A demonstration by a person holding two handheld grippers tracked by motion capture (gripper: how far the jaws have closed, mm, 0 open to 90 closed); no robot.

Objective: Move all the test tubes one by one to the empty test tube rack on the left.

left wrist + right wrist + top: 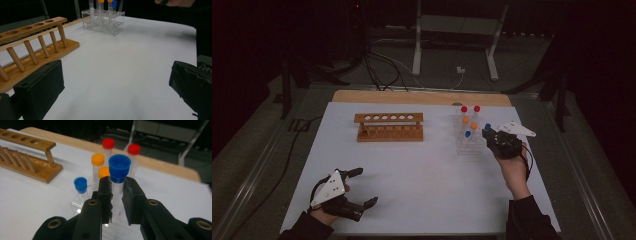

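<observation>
The right gripper has its two black jaws pressed against the clear body of a blue-capped tube, just under the cap, above the clear plastic rack at the right side of the white table. Whether the tube's foot is out of its slot or still seated cannot be told, since the jaws hide the lower part. Around it five more capped tubes stand in that rack: two red-capped tubes, two orange-capped tubes and a second blue-capped one. The wooden rack, which sits well apart to the left, has all six of its top holes open (nothing has been moved across so far, judging by how things lie). The left gripper rests near the front edge of the table with its jaws spread wide and nothing between them, well apart from both racks. So the work looks to be at its very start: the first tube is gripped, and its carry to the wooden rack and the remaining five tubes are all still to do.
</observation>
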